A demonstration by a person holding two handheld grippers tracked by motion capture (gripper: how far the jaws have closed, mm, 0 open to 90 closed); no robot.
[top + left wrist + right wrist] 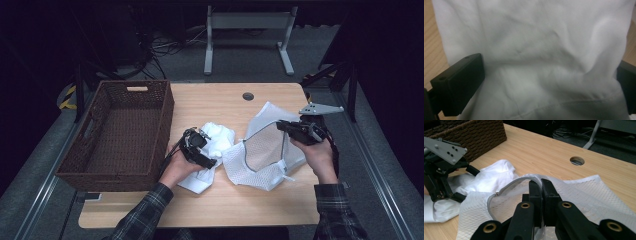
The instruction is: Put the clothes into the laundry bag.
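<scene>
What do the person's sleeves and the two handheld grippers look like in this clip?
Both sleeves are dark plaid. The left gripper and right gripper are black, with blocky rectangular jaws. The right one carries a grey three-cornered plate and brass-coloured rivets; the left gripper's plate has small holes.

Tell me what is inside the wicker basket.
The wicker basket shows only its bare woven floor in the high view. Its near wall hides the strip of floor just behind it, so anything lying there is covered.
</scene>
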